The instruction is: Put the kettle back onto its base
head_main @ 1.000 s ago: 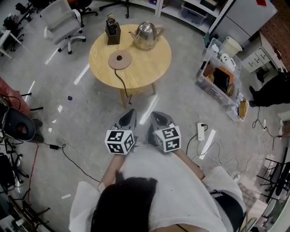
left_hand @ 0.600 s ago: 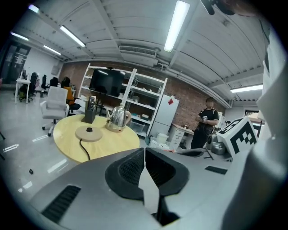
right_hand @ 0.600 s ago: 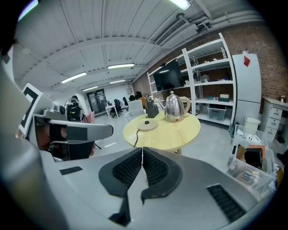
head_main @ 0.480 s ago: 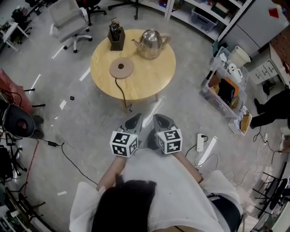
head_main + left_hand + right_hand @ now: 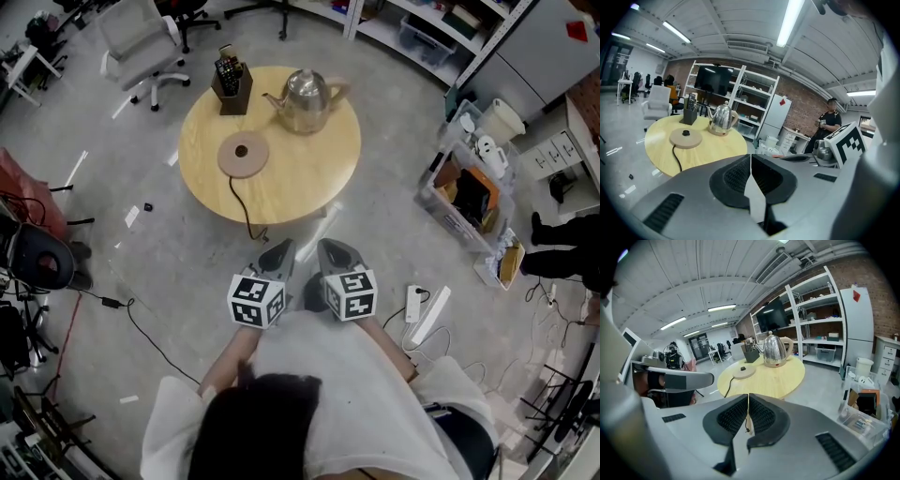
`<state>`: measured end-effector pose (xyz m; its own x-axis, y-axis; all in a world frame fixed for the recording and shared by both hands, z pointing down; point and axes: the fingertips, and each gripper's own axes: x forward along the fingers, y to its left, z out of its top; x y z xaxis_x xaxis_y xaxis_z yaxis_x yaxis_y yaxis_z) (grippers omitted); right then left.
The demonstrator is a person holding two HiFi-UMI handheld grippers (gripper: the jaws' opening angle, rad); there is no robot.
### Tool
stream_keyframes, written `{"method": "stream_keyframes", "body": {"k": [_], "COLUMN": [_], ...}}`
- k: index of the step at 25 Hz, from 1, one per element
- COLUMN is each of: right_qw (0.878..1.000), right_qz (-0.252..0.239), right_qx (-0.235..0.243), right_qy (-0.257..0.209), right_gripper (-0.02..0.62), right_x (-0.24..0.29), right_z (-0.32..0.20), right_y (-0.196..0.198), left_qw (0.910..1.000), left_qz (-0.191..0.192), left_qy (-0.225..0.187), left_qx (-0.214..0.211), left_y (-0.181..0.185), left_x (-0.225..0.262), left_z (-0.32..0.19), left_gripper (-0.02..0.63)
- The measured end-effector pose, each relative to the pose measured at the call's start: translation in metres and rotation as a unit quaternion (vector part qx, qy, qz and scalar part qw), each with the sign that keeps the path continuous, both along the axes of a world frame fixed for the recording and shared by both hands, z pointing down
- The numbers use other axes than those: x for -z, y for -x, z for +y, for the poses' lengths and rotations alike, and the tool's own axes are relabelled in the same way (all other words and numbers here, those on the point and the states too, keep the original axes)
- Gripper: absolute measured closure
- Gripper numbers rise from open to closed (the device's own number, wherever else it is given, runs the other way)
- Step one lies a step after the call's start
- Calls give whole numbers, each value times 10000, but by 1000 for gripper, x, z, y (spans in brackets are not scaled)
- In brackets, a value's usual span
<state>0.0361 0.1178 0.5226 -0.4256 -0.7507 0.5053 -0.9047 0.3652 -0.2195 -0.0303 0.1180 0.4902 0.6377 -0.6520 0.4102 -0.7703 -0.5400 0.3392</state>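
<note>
A shiny steel kettle [image 5: 302,98] stands at the far side of a round wooden table [image 5: 309,169]. Its round tan base [image 5: 243,153] lies apart from it, to the left, with a black cord running off the table's near edge. The kettle [image 5: 721,118] and base [image 5: 686,138] also show in the left gripper view, and the kettle [image 5: 774,352] and base [image 5: 744,371] in the right gripper view. My left gripper [image 5: 278,252] and right gripper [image 5: 330,251] hang side by side over the floor, short of the table. Both are shut with nothing between the jaws.
A dark holder with remotes [image 5: 230,77] sits at the table's far left. A white office chair [image 5: 141,37] stands beyond it. Storage bins [image 5: 469,187] and a power strip [image 5: 413,302] lie to the right; cables cross the floor at the left.
The table with kettle and base has drawn slightly nearer in the head view as I step forward. Both grippers keep their place before my body, still shut.
</note>
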Motion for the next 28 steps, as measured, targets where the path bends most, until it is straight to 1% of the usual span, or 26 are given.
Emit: {"method": "stream_keyframes", "body": {"k": [4, 6, 16, 24, 28], "right_qw": [9999, 9999, 9997, 9997, 9995], "right_qz": [-62, -95, -187, -188, -240], "right_qx": [-17, 13, 131, 135, 184], "right_qy": [79, 79, 40, -83, -20], "right_gripper": [566, 568, 567, 567, 568], "right_x": [-5, -5, -3, 1, -2], "right_z": [-14, -21, -59, -88, -97], "right_y": [-8, -11, -33, -59, -67], "left_qw": [9999, 9998, 9994, 9989, 9986], "left_qz": [-111, -174, -220, -297, -300], "left_qy": [11, -1, 16, -24, -53], "left_qx": [-131, -129, 279, 356, 426], "left_y": [-13, -17, -25, -47, -53], "left_x": [-1, 0, 1, 2, 3], "left_z": [-11, -18, -57, -79, -87], "left_gripper": [577, 577, 577, 577, 577]}}
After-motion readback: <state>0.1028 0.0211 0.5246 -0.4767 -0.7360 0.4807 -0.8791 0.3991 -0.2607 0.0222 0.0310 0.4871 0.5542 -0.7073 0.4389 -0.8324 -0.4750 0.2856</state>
